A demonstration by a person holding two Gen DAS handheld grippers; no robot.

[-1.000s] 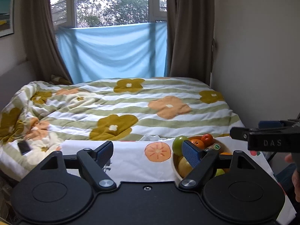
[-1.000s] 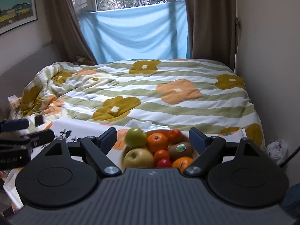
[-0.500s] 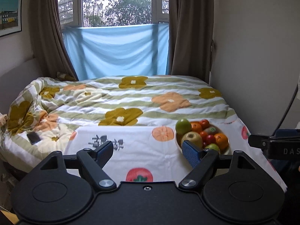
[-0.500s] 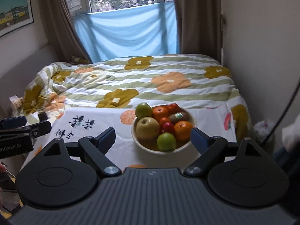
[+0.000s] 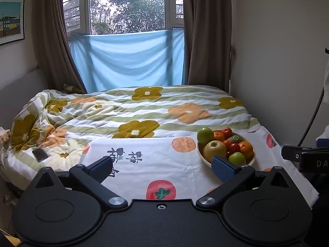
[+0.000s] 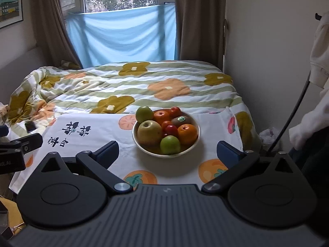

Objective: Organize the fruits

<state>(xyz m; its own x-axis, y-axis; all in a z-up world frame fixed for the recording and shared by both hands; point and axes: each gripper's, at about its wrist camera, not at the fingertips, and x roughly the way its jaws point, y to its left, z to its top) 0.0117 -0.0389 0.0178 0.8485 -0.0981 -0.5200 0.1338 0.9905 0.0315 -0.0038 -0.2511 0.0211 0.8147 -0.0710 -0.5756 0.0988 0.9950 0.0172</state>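
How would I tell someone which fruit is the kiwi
Find the bowl on the printed cloth at the foot of the bed. The kiwi lies at its far right side, behind an orange. It is the only brown fruit and carries a small green sticker.

We list a bed under a striped floral duvet (image 6: 131, 82), a dark phone (image 5: 40, 154) lying on its rumpled left side, a white fruit-print cloth (image 6: 92, 135) spread at the foot, brown curtains (image 5: 51, 41) flanking a window (image 5: 127, 6), a blue sheet (image 5: 127, 59) hung across its lower part, and a framed picture (image 5: 11, 20) on the left wall.
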